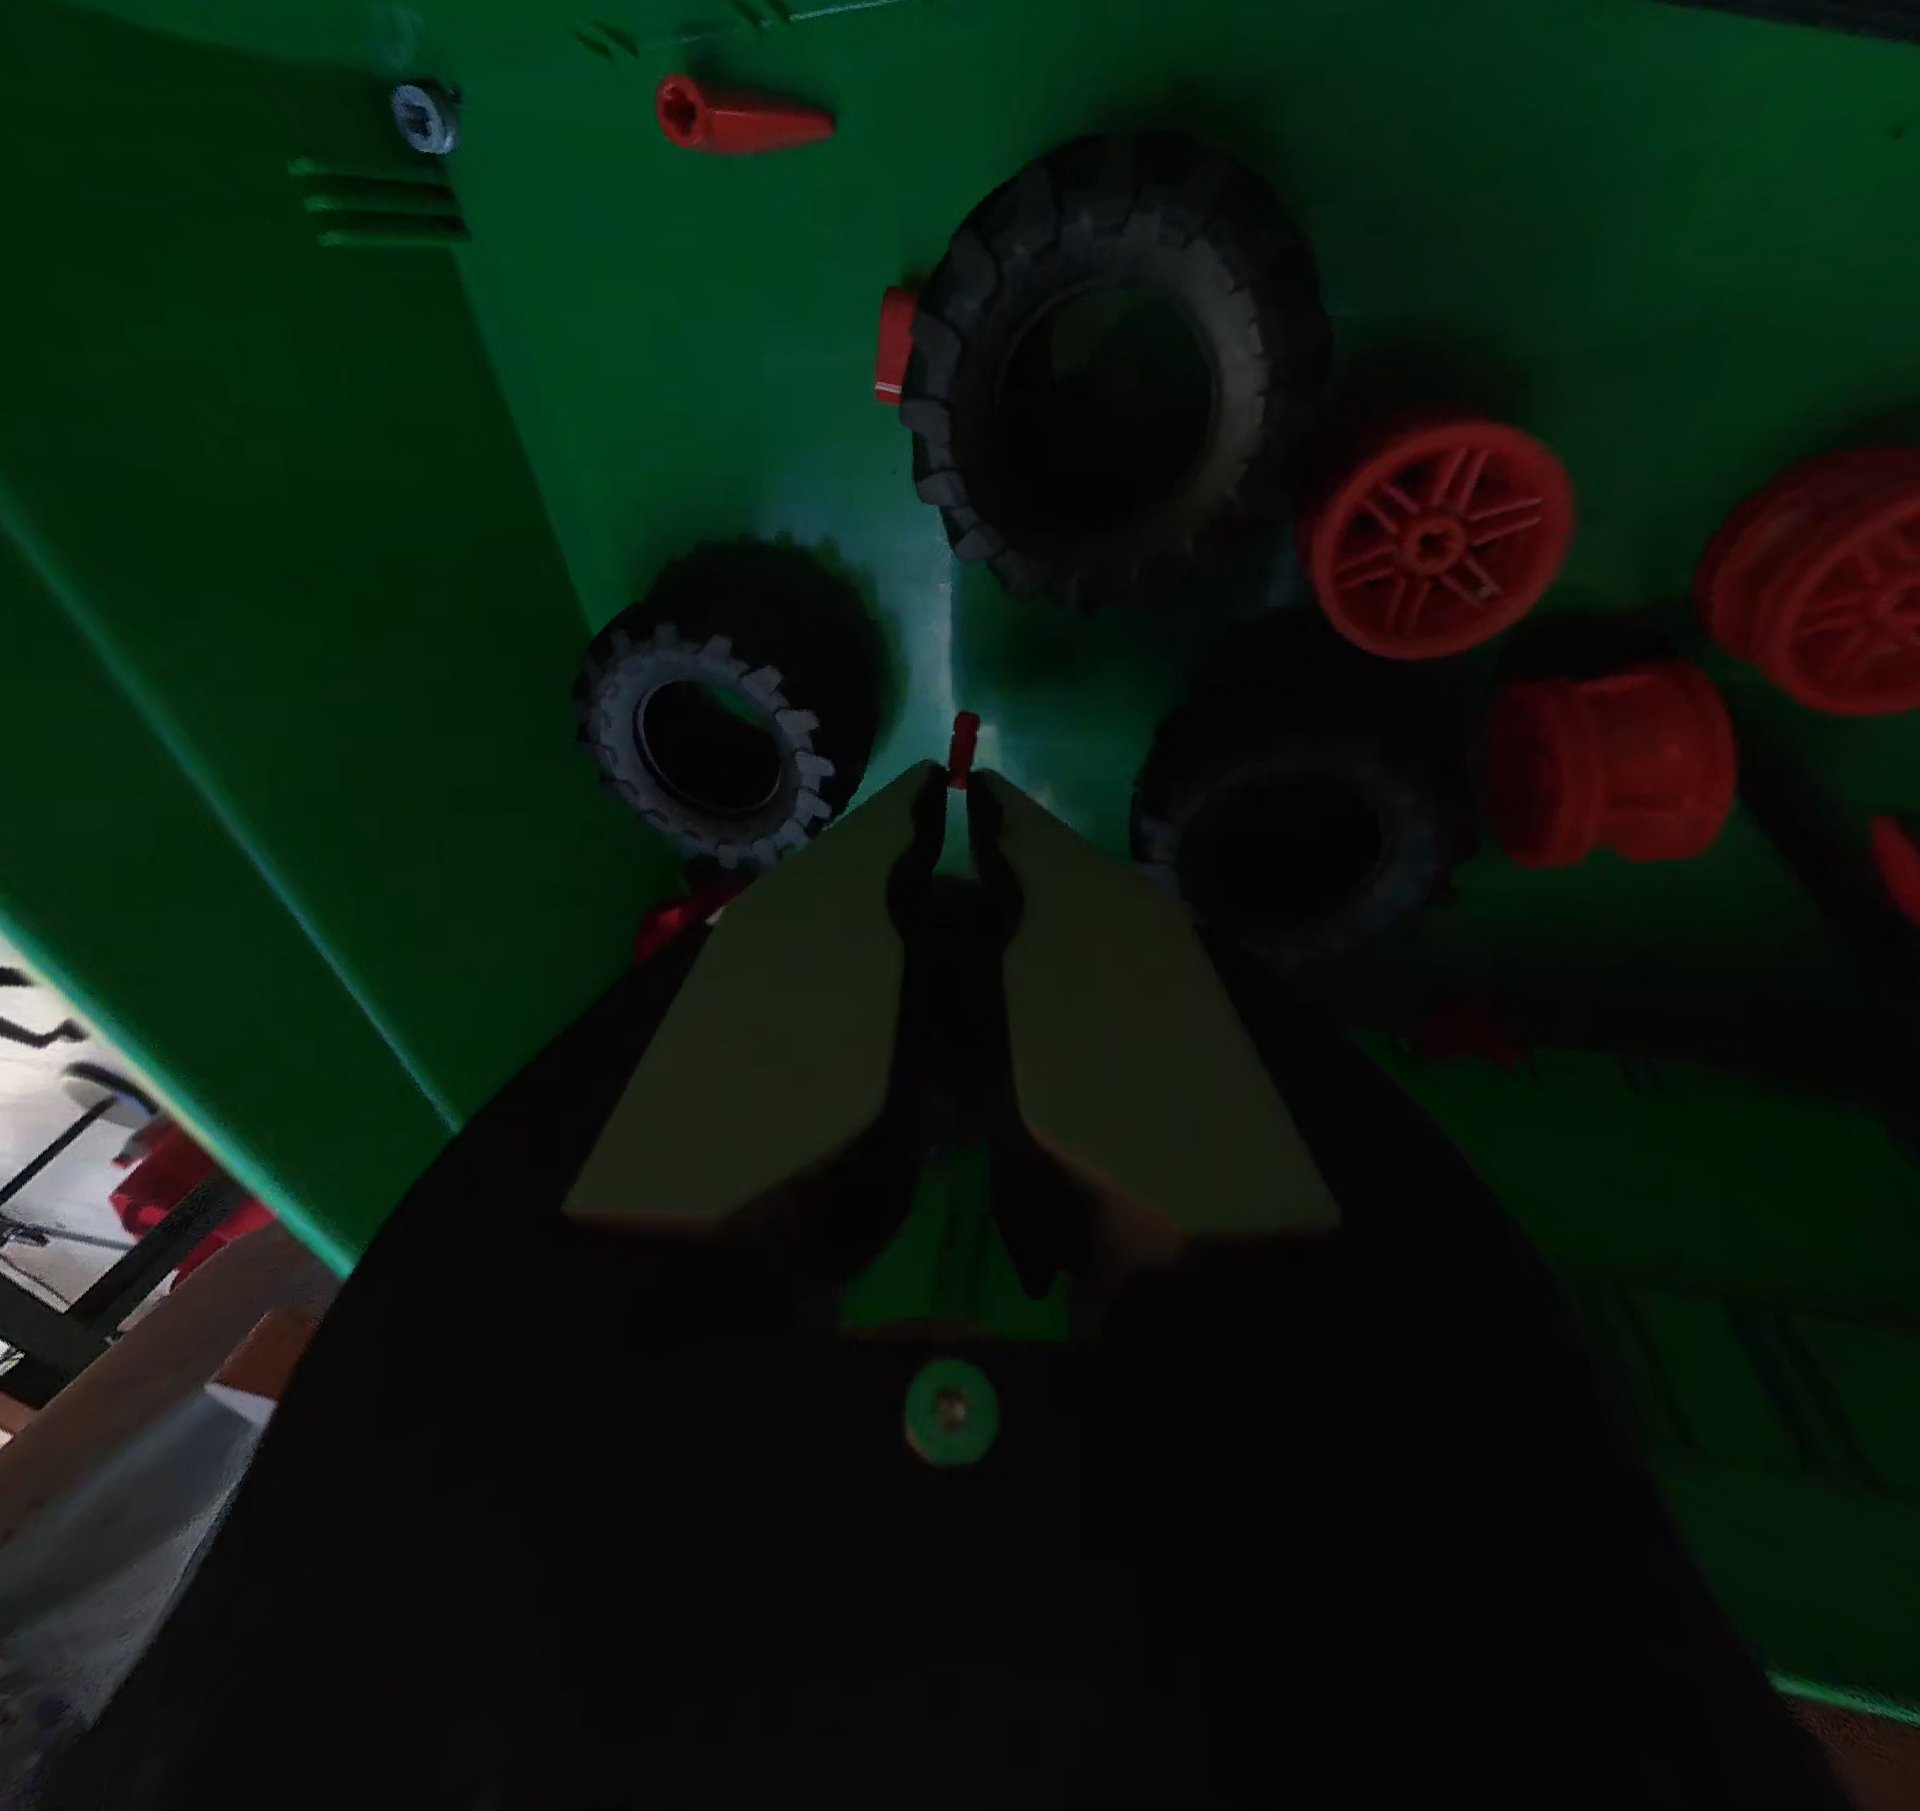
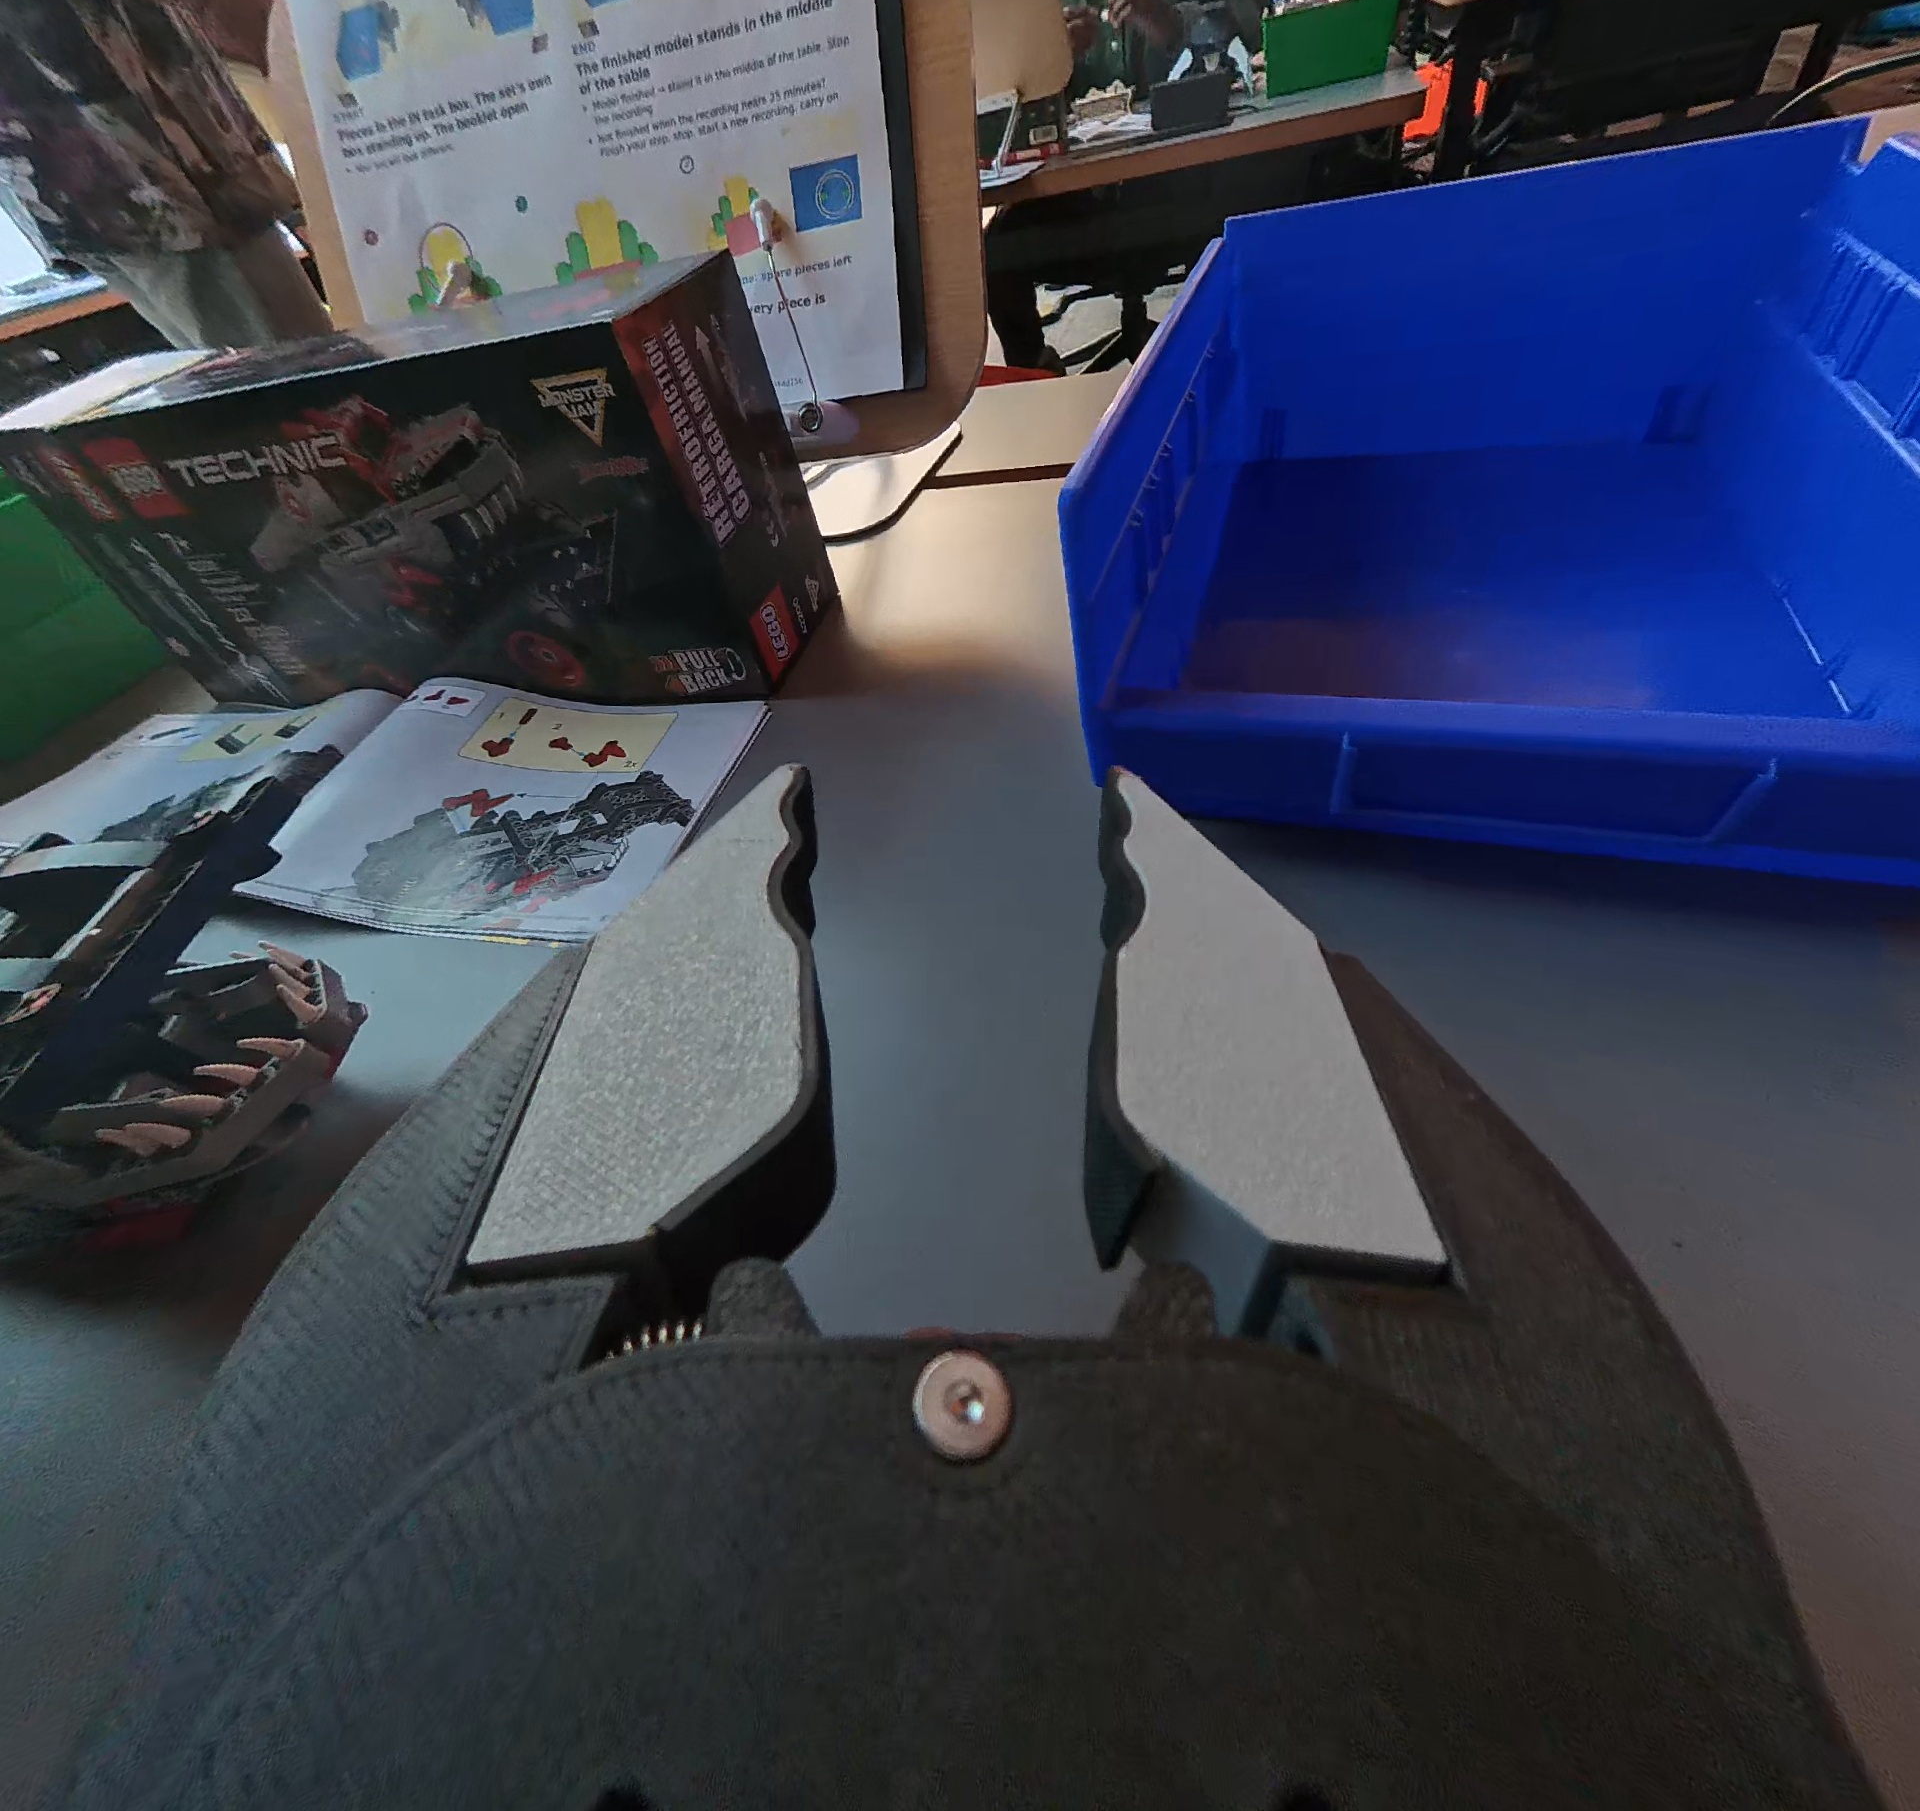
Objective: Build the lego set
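Observation:
My left gripper point(image 1: 957, 793) is inside a green bin point(image 1: 675, 390), shut on a small red pin point(image 1: 963, 745) that sticks out past its tips. Around it lie a large black tyre point(image 1: 1117, 369), a small toothed tyre point(image 1: 717, 712), another dark tyre point(image 1: 1294, 831), red wheel rims point(image 1: 1439, 537) and a red cone piece point(image 1: 743, 111). My right gripper point(image 2: 956, 816) is open and empty, low over the grey table point(image 2: 935, 639). The partly built model with pale teeth point(image 2: 177, 1023) sits at the left, beside the open instruction booklet point(image 2: 468, 805).
The set's dark box point(image 2: 416, 504) lies behind the booklet. An empty blue bin point(image 2: 1507, 556) stands at the right. An instruction sheet on a board point(image 2: 623, 99) stands at the back. A person point(image 2: 125, 99) is at the far left. The gap from one gripper's tips to the other's is roughly 70 cm. About 10 cm separates my left fingertips from the red cone piece point(image 1: 743, 111).

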